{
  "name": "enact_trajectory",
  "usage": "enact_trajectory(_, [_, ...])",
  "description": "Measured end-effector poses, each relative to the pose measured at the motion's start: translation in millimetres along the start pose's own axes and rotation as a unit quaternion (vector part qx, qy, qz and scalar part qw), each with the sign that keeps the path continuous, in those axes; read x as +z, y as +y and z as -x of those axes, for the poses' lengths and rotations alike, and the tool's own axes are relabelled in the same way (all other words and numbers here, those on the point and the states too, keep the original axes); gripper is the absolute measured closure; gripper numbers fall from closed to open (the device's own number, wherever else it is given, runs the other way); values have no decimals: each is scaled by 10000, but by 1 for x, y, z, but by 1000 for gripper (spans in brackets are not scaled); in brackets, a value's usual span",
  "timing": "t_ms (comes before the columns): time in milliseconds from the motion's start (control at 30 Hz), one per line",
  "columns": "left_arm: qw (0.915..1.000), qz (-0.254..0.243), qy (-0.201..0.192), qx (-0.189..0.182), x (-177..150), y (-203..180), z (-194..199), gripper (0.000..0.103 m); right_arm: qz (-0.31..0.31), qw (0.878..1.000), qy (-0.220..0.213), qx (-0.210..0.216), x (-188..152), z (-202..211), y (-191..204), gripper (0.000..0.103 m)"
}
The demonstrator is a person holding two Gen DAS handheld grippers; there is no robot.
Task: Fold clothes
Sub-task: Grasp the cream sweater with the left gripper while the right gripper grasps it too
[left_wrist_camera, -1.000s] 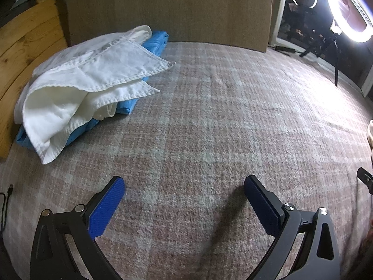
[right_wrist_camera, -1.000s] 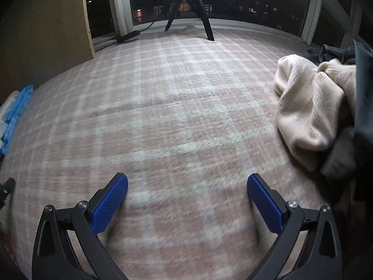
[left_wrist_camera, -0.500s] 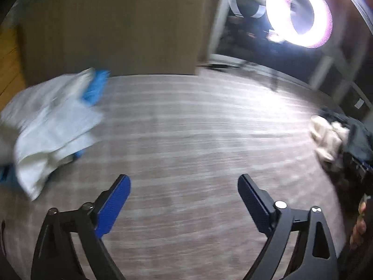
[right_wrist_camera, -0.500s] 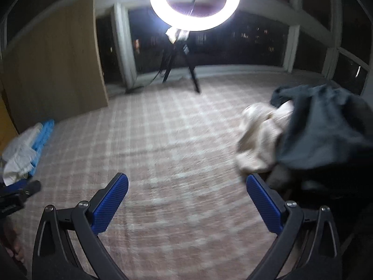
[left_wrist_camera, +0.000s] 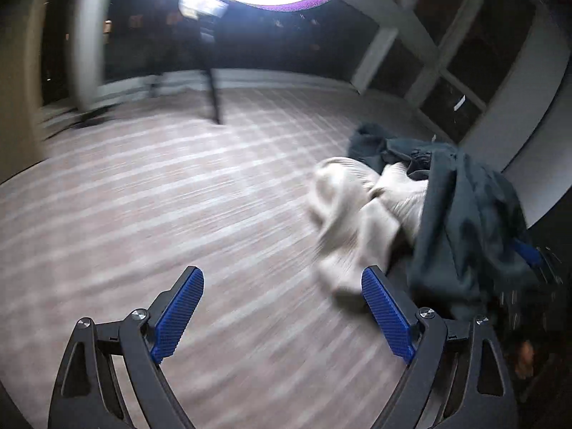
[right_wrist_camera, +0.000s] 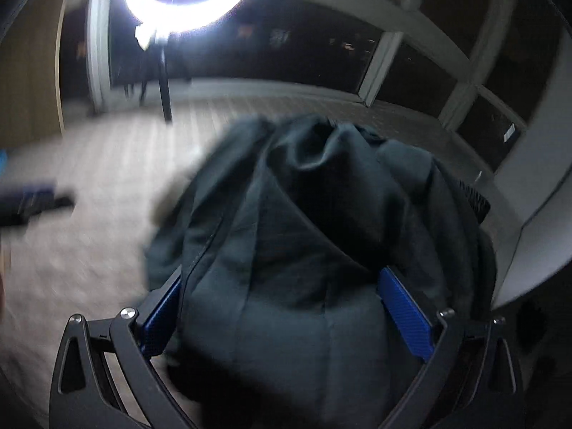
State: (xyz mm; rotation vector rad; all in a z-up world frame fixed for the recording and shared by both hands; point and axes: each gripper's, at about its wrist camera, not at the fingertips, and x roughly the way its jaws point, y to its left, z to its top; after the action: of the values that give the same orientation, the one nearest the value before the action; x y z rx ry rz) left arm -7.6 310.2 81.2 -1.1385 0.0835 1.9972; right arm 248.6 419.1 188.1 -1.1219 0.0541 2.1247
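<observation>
My right claw (right_wrist_camera: 282, 307) has swung off the bare plaid blanket (left_wrist_camera: 150, 207) and now straddles the dark green garment (right_wrist_camera: 321, 236), jaws spread, not pinching yet. My left claw (left_wrist_camera: 282, 307) has panned away from the white stack, spread and empty, with the cream sweater (left_wrist_camera: 357, 211) at 1 o'clock. Looks like the next pick is starting.

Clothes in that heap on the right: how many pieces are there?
2 that I can make out: a cream garment on the plaid cover, and a dark green garment draped beside and partly over it. More may be hidden underneath.
</observation>
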Motion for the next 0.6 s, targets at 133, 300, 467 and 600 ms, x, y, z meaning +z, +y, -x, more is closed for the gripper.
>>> enact_trajectory(133, [9988,-194,459,9,24,-45,-67,13,596,9966,-156,540,2,-3,-24,58])
enact_trajectory(300, [9969,-7,746,-249,26,-72,-95,63,500,9954,-630,512,32,9,-90,95])
enact_trajectory(467, [9982,231,503,-210,35,-89,-73,93,-72,9951,-704,-690,64,-17,-188,96])
enact_trajectory(600, [9976,559,7,-399,47,-91,-25,96,-566,9922,-172,-1098,74,-49,-248,96])
